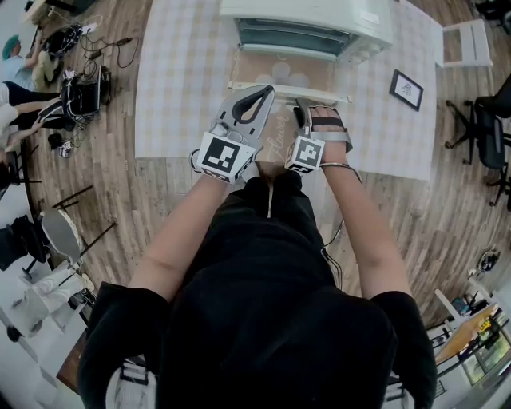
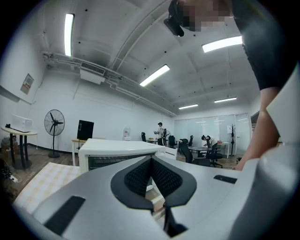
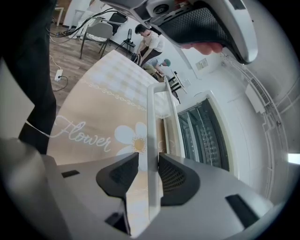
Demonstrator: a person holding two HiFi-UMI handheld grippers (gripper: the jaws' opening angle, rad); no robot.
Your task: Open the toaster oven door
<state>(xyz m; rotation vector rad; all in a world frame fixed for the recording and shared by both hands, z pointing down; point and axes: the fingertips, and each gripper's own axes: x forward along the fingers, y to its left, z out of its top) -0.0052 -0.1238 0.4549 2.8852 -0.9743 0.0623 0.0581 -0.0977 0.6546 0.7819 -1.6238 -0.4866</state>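
Gaping toaster oven, rack inside

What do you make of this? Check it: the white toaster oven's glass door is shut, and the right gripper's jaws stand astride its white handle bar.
One thing is wrong: the white toaster oven's glass door is not shut; it lies folded down open, wire rack exposed, as the right gripper view shows. The right gripper's jaws do stand astride its white handle bar.
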